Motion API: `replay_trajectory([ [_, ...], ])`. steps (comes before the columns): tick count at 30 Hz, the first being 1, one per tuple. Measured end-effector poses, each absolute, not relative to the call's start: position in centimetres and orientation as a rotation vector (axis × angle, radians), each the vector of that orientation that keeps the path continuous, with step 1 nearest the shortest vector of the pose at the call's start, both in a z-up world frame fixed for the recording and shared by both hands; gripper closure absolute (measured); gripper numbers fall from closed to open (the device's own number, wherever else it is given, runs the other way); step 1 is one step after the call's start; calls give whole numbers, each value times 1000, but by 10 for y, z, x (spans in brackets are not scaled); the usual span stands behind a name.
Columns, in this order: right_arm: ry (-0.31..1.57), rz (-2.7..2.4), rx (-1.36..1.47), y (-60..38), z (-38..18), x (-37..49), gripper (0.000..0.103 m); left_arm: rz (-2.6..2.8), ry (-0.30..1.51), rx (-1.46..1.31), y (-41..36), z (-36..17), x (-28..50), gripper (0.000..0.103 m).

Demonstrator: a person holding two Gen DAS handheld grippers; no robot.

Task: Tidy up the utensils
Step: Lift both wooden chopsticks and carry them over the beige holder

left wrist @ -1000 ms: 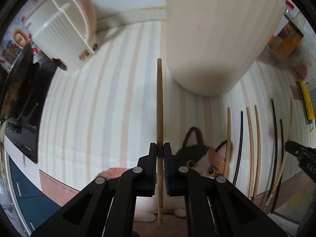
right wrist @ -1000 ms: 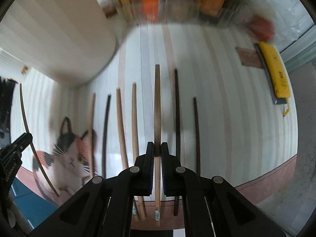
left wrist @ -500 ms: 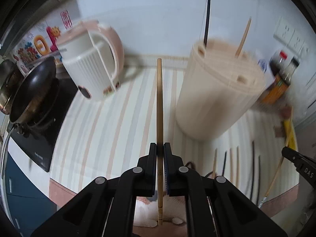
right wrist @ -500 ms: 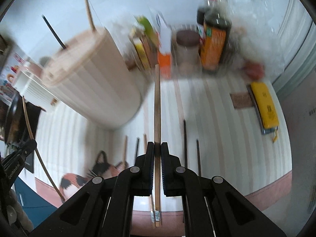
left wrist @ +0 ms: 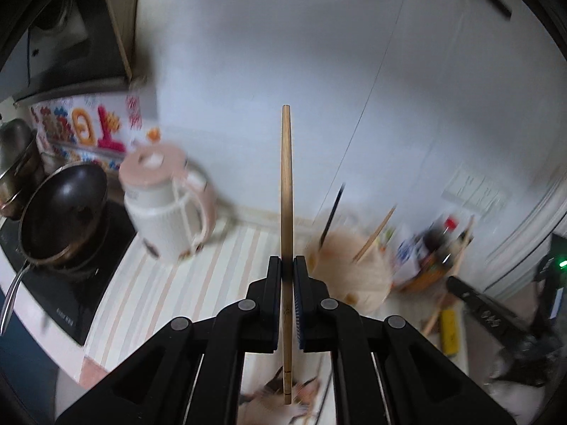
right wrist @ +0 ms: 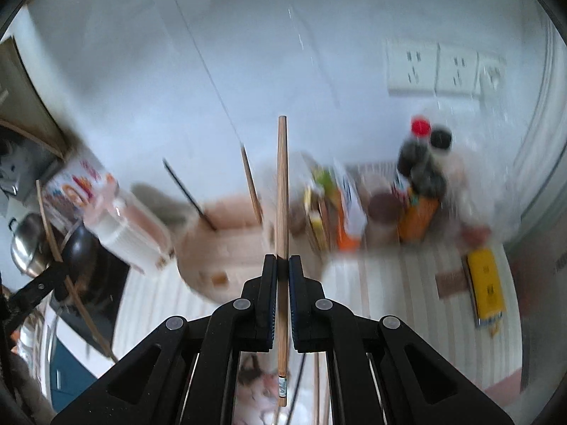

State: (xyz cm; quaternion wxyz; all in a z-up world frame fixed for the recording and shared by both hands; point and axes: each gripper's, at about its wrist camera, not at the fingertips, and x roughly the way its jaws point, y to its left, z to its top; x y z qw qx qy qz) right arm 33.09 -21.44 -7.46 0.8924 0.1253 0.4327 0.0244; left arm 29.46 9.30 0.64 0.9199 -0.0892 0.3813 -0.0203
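My left gripper (left wrist: pixel 287 265) is shut on a light wooden chopstick (left wrist: pixel 286 184) that points straight ahead, held high above the counter. My right gripper (right wrist: pixel 282 264) is shut on a darker wooden chopstick (right wrist: pixel 282 191), also raised. The beige utensil holder (left wrist: pixel 354 269) stands below and right of the left gripper with a black and a wooden chopstick sticking out; in the right wrist view the holder (right wrist: pixel 226 233) is just left of my chopstick. The right gripper shows at the right of the left wrist view (left wrist: pixel 471 294). Both views are blurred.
A pink and white kettle (left wrist: pixel 166 209), a black pan (left wrist: pixel 63 212) on a cooktop and a steel pot stand at the left. Sauce bottles (right wrist: pixel 421 177) and packets (right wrist: pixel 336 209) stand against the wall, a yellow object (right wrist: pixel 485 283) lies right. The striped mat (left wrist: pixel 170 283) covers the counter.
Both grippers have lifted and tilted up with their chopsticks, from low over the mat and loose chopsticks to high above the holder, so the wall fills the views.
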Motion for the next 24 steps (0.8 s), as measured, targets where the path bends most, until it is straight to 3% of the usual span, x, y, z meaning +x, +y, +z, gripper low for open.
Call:
replay_trajectory([
  [9, 763, 40, 365, -221, -45, 388, 96, -82, 682, -210, 61, 38, 346, 99],
  [24, 612, -16, 488, -231, -60, 450, 96, -93, 747, -239, 36, -18, 437, 99],
])
